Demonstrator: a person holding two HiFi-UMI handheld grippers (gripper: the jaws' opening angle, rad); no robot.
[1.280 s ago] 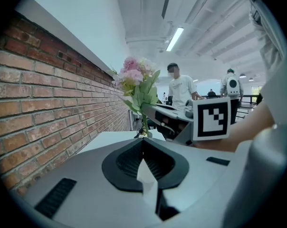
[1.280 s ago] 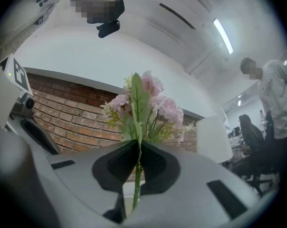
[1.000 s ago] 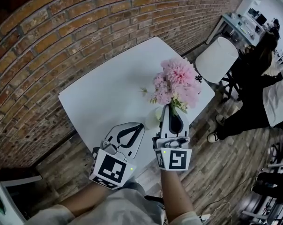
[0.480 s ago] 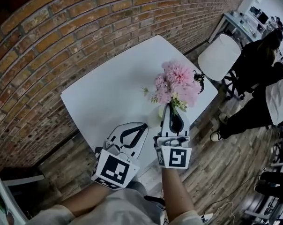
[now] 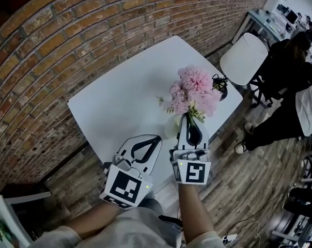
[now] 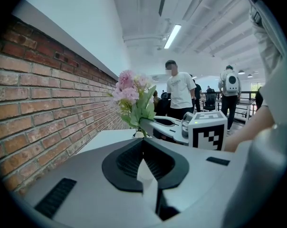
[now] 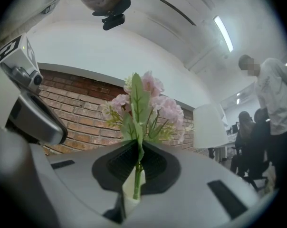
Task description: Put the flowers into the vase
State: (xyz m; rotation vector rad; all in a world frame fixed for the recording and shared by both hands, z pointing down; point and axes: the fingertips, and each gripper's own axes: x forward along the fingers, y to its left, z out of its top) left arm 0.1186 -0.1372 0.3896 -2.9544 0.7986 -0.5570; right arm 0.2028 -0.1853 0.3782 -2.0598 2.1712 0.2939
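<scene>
The flowers (image 5: 193,89), a pink bunch with green leaves, stand upright right above the vase (image 5: 171,129), their stems pinched between the jaws of the right gripper (image 5: 188,119). Seen along those jaws, one green stem runs down between the pads into the pale mouth of the vase directly below. Over the last second the bunch seems to have sunk a little toward the vase, though the camera shifts too, so I wouldn't swear to how much. A small black object (image 5: 219,84) beyond the vase now shows clear of the blooms. I'd judge the stems are entering the neck and the drop is nearly finished, with letting go still to come. The right hand reaches forward from the near side of the vase, its gripper tilted slightly upward. The left gripper (image 5: 157,137) waits just left of the vase, jaws closed together on nothing, angled gently down over the white table (image 5: 114,105). The brick wall (image 5: 68,40) runs behind.
</scene>
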